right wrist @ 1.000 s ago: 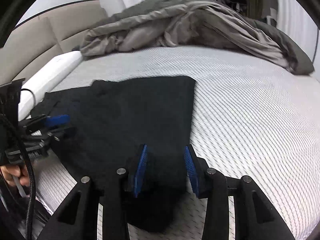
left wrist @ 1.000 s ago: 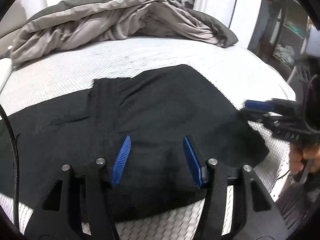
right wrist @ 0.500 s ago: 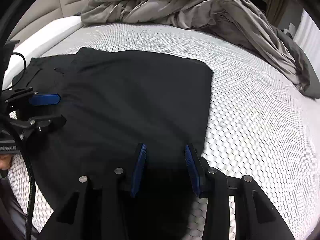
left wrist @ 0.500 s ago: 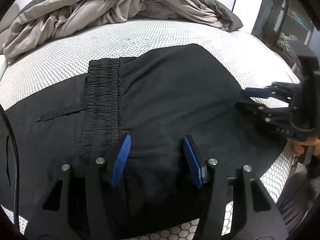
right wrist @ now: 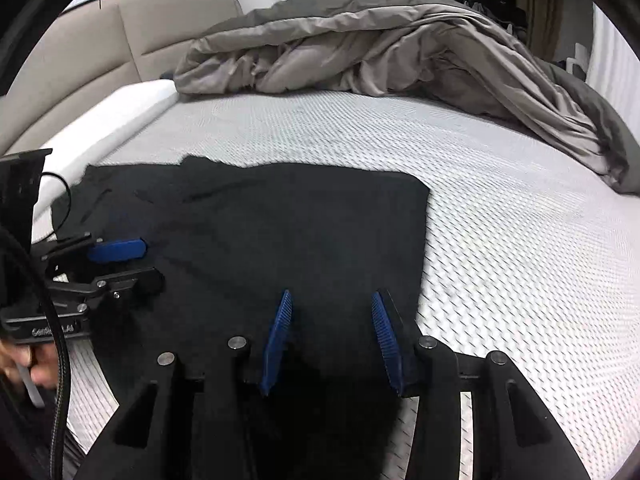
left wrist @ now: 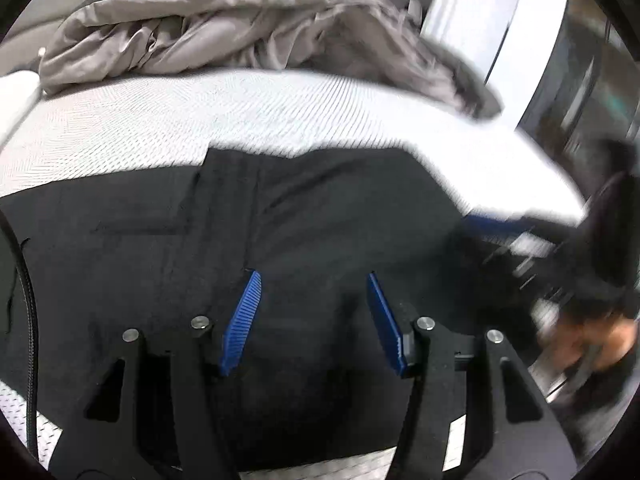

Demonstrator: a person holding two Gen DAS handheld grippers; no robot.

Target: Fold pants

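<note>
Looking down the left gripper [left wrist: 312,312], jaws stand parted over the black pants [left wrist: 328,216], nothing pinched; the garment lies flat on the mattress [left wrist: 200,120]. From the right wrist, the right gripper [right wrist: 332,340] is opening above the near edge, cloth beneath, not gripped. Between folds, I'd say: next, both pinch that near edge.
</note>
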